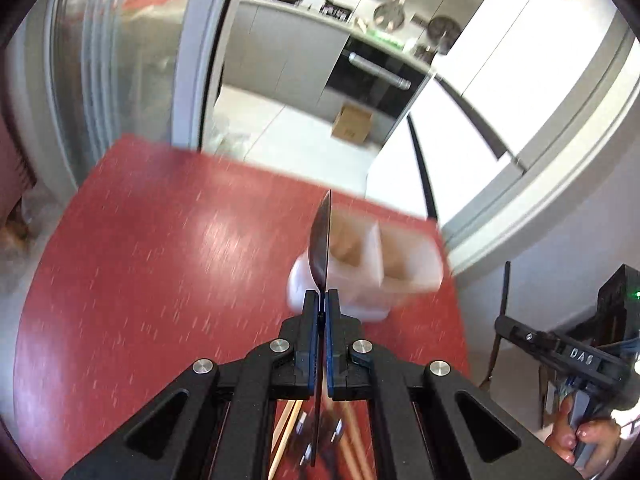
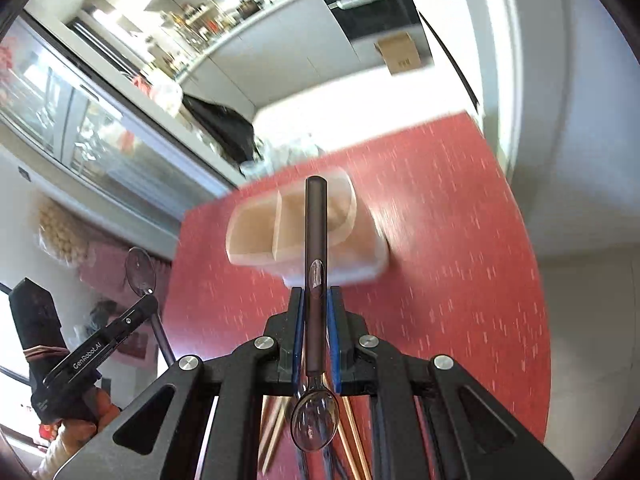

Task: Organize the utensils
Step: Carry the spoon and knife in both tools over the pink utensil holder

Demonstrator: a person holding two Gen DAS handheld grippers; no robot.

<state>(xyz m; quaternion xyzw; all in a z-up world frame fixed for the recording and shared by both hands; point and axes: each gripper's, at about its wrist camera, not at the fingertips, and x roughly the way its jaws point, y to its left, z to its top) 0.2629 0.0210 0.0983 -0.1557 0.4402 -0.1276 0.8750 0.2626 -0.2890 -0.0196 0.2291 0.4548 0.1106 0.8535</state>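
The left claw (image 1: 323,294) is clamped tight on a dark spoon (image 1: 322,240), seen edge-on, its long axis running forward along the fingers with the bowl pointing ahead toward the divided pale holder (image 1: 372,264). The right claw (image 2: 316,290) is closed on a second spoon (image 2: 316,240) the other way round: dark handle ahead, clear bowl back toward the camera. Both spoons are in the air above the red bench (image 1: 160,260), the holder just beyond (blurred). Chopsticks (image 2: 352,432) lie on the bench below.
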